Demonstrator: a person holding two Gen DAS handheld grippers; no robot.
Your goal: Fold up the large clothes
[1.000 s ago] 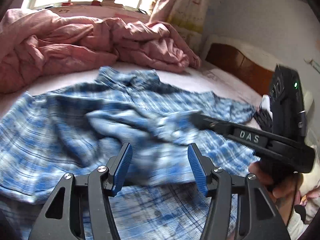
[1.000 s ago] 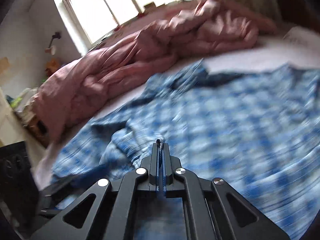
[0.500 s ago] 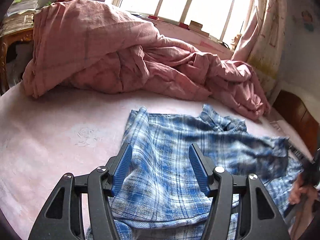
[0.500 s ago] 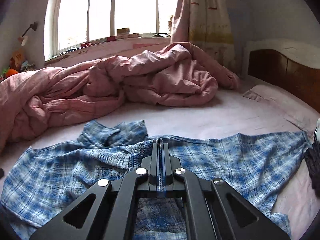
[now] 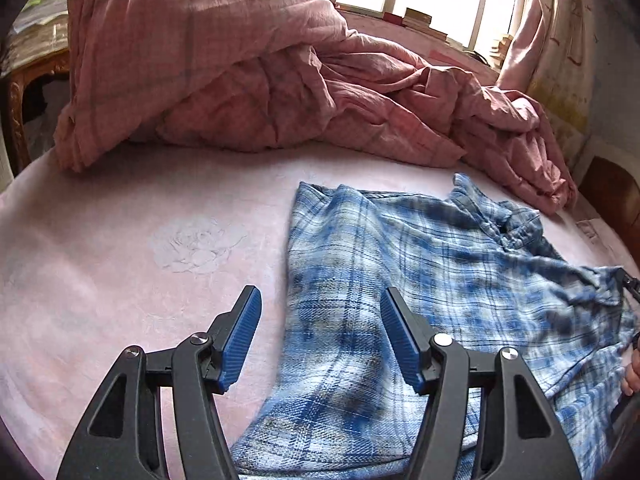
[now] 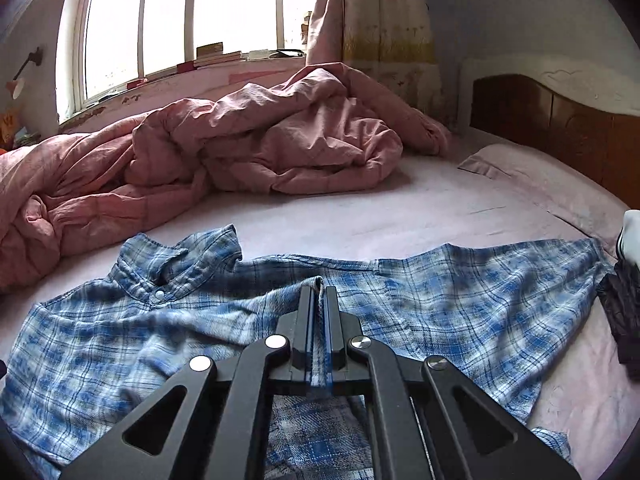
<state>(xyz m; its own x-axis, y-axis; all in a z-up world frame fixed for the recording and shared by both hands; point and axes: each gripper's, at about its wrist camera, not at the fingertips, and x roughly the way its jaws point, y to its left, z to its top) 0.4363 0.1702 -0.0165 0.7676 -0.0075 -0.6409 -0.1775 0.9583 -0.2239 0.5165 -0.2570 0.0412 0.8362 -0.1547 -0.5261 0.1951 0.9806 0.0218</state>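
My right gripper [image 6: 319, 292] has just been easing apart but still pinches a fold of the shirt [image 6: 460, 300]. My left gripper [image 5: 320, 312] hangs apart over the shirt's edge, gripping nothing. The shirt lies spread on the bed [image 5: 120, 264], near its front edge, apart from the quilt [image 5: 224, 80].

A bed [image 6: 400, 216] with a pale pink sheet fills the room's middle. A crumpled pink quilt [image 6: 256, 148] lies heaped along its far side, under a wide window [image 6: 180, 12] that lets in bright daylight. Books [image 6: 216, 54] rest on the sill. A pale curtain [image 6: 372, 12] hangs at the window's right. A brown wooden headboard [image 6: 560, 124] stands at the right, and a carved wooden table [image 5: 24, 80] at the far left.
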